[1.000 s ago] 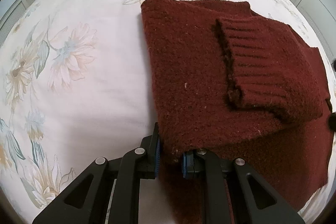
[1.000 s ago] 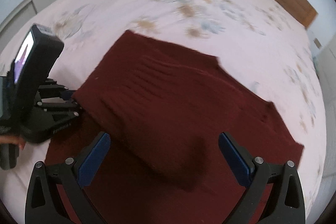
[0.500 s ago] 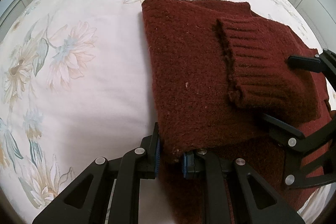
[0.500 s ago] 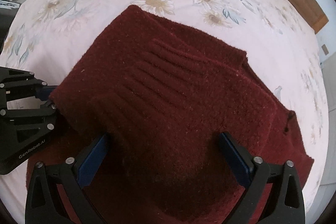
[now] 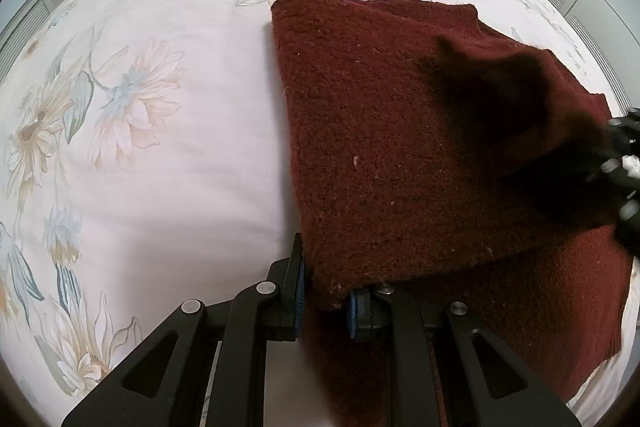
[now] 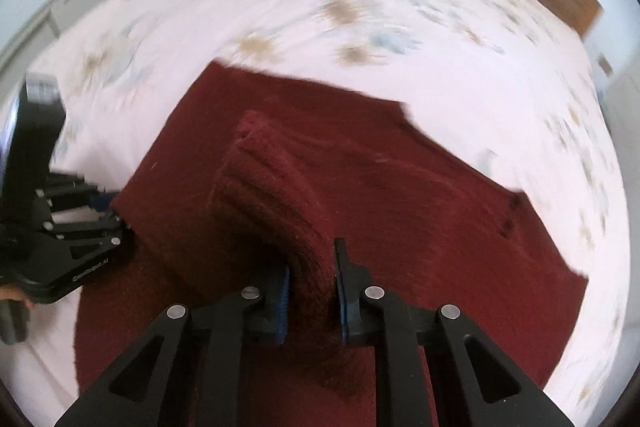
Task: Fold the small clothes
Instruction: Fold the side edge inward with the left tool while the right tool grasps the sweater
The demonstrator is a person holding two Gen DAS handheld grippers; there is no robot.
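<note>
Maroon knit sweater [image 5: 400,147] lies folded on floral bedsheet [image 5: 160,107]; left gripper [image 5: 324,303] clamped on its near corner; right gripper [image 6: 310,291], jaws just closed, pinches the ribbed cuff [image 6: 268,195], lifted.

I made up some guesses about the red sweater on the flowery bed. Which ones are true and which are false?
1. The sweater is dark red. True.
2. The right gripper is wide open with nothing in it. False: its jaws have just closed, and they pinch the ribbed cuff.
3. The left gripper is shut on a corner of the sweater. True.
4. The bedsheet is plain blue. False: it is pale with printed flowers.
5. The sweater hangs on a hanger. False: it lies on the bed.
</note>
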